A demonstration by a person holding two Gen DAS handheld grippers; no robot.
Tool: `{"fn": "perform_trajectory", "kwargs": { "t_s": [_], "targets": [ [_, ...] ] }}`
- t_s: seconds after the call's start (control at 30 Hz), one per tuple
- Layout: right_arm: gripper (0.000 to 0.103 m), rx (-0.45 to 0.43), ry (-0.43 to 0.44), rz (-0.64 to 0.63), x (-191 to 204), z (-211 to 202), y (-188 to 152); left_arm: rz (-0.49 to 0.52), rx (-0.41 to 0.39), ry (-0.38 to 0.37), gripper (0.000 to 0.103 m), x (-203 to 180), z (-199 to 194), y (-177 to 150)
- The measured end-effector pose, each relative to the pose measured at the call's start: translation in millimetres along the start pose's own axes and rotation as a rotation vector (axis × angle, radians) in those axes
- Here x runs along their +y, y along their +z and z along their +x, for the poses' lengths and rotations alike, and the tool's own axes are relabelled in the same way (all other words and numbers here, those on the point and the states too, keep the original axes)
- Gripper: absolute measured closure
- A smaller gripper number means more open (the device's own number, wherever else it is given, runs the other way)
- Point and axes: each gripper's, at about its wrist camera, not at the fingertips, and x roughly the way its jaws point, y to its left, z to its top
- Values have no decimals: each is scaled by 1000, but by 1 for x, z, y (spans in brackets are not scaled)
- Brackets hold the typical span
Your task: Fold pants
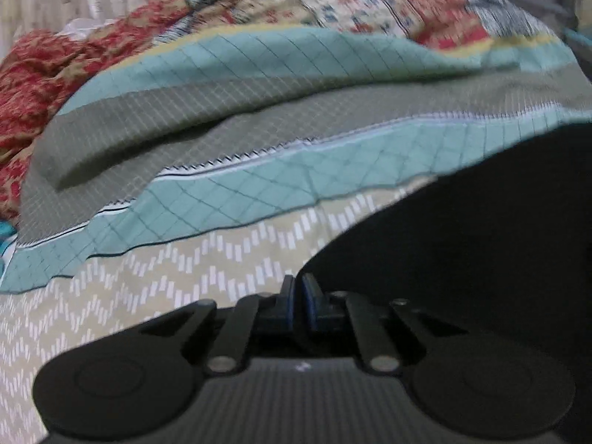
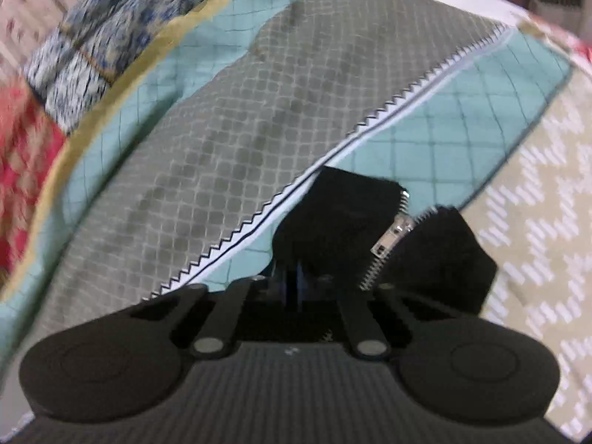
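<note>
Both grippers, the left gripper (image 1: 298,292) and the right gripper (image 2: 296,283), are closed on the black pants (image 2: 340,207). The right one holds the zipper (image 2: 388,240) end over the bed (image 2: 536,192); from the left one the cloth spreads to the right.

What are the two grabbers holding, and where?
Both hold the black pants. The right gripper pinches the waist beside the zipper; the left gripper pinches an edge, unclear which part.
</note>
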Motion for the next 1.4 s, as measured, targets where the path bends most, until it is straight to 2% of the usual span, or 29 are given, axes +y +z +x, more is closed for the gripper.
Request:
{"fn": "perform_trajectory", "kwargs": {
  "t_s": [0.17, 0.33, 0.53, 0.7, 0.93, 1.07, 1.17, 1.23, 1.3, 1.4],
  "targets": [
    [98, -90, 114, 77, -25, -40, 0, -43, -162, 35, 98, -5, -59, 9],
    [98, -151, 241, 152, -66, -104, -5, -71, -292, 45, 98, -21, -135, -8],
    [98, -197, 323, 176, -136, -183, -30, -134, -351, 24, 99, -47, -214, -58],
    [98, -225, 348, 242, -207, -240, -66, -171, -350, 4, 99, -63, -258, -110],
    [98, -263, 334, 311, -277, -287, -137, -252, -336, -53, 99, -72, -300, -168],
    [98, -222, 251, 345, -301, -275, -160, -249, -298, -70, 99, -79, -307, -196],
    [85, -175, 146, 406, -313, -254, -168, -272, -196, -78, 97, -81, -296, -214],
    [58, -182, 130, 506, -329, -251, -176, -282, -142, -66, 97, -78, -293, -223],
    [56, -230, 125, 557, -339, -257, -185, -329, -147, -62, 96, -72, -300, -233],
    [56, -295, 78, 527, -336, -270, -186, -460, -222, -111, 90, -47, -320, -241]
  ]
}}
